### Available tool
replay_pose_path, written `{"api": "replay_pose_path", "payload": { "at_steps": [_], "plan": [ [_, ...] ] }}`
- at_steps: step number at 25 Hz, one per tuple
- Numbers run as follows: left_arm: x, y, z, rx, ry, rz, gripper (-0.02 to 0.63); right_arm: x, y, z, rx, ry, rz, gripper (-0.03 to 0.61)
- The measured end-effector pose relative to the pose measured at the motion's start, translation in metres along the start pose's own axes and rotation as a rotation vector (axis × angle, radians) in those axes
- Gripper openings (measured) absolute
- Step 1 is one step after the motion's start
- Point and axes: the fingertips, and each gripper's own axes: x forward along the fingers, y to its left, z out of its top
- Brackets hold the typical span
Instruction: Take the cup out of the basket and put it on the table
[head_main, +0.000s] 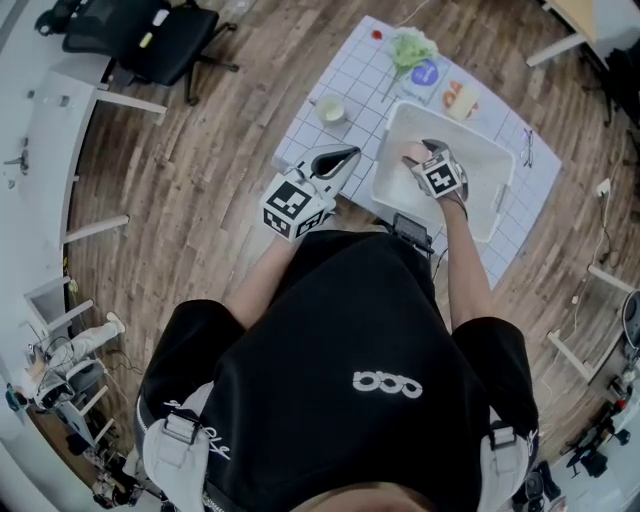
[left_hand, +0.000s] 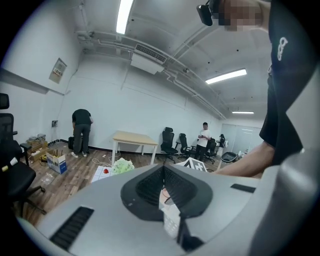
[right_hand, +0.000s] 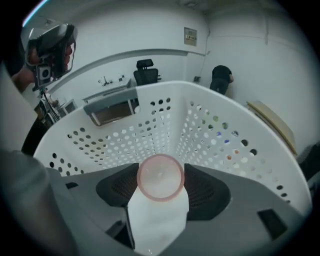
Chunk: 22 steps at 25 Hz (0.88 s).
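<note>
Pink and translucent, the cup (right_hand: 160, 177) sits between the two dark fingers of the right gripper (head_main: 424, 150), whose pads close against its sides. In the right gripper view it shows end-on as a round pink ring, with the perforated white walls of the basket (right_hand: 150, 125) rising around and beyond it. The cup is inside the basket, and whether it rests on the basket's floor or hangs just above it cannot be told. From the head view the right gripper reaches steeply down into the basket, near the wall on the person's left, with its marker cube uppermost.

The basket stands on the gridded white sheet (head_main: 340, 60) that covers the counter. On the sheet beyond the basket lie a leafy green item (head_main: 412, 45), a blue round object (head_main: 424, 72) and some orange pieces (head_main: 460, 98). A small pale green bowl (head_main: 331, 110) stands apart to the left of the basket.

The left gripper (head_main: 338, 157) hovers beside the basket over the near edge of the sheet, pointing almost level. Its fingers are clenched together with nothing between them.
</note>
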Motion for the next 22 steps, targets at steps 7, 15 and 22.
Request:
{"api": "replay_pose_path", "payload": {
  "at_steps": [7, 15, 22],
  "plan": [
    [0.032, -0.027, 0.011, 0.042, 0.011, -0.143, 0.008, -0.096, 0.006, 0.03, 0.1, -0.21, -0.111, 0.285],
    [0.064, -0.067, 0.019, 0.101, 0.026, -0.305, 0.008, -0.211, 0.006, 0.04, 0.19, -0.431, -0.331, 0.285],
    [0.076, -0.095, 0.019, 0.125, 0.042, -0.385, 0.008, -0.246, 0.008, 0.033, 0.2, -0.462, -0.413, 0.284]
  ]
}}
